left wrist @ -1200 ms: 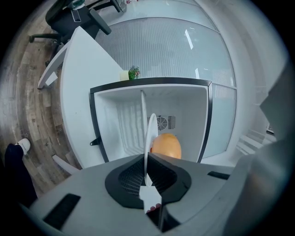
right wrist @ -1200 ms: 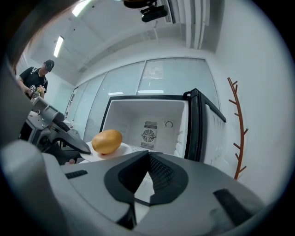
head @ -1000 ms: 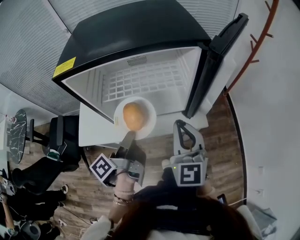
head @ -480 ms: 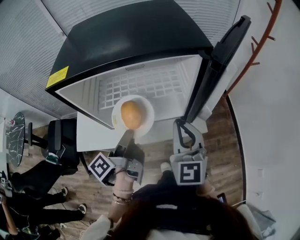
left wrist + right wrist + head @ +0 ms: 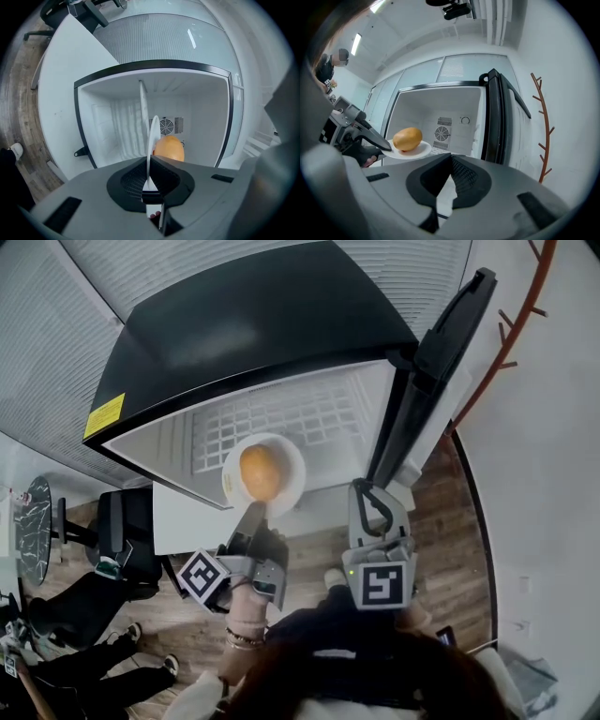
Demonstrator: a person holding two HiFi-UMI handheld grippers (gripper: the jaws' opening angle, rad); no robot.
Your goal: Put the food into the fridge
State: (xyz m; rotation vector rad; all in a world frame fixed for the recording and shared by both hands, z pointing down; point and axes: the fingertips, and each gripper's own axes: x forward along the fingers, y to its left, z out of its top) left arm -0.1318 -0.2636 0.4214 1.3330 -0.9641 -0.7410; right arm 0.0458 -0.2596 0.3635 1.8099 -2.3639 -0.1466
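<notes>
Since a second ago, the white plate [image 5: 292,457] with its mango [image 5: 262,472] is brought closer to the open fridge [image 5: 253,324]. The plate's near rim is clamped by the left gripper [image 5: 252,517]; the right gripper [image 5: 366,489] is seen with jaws together, empty. The mango is held before the wire shelf [image 5: 300,413].

An orange-yellow fruit [image 5: 262,472] lies on a white plate [image 5: 293,470], level at the mouth of the open black fridge [image 5: 262,324].

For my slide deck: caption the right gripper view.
Left gripper holds a white plate bearing yellow-orange food before the open fridge; right gripper shut, empty.
</notes>
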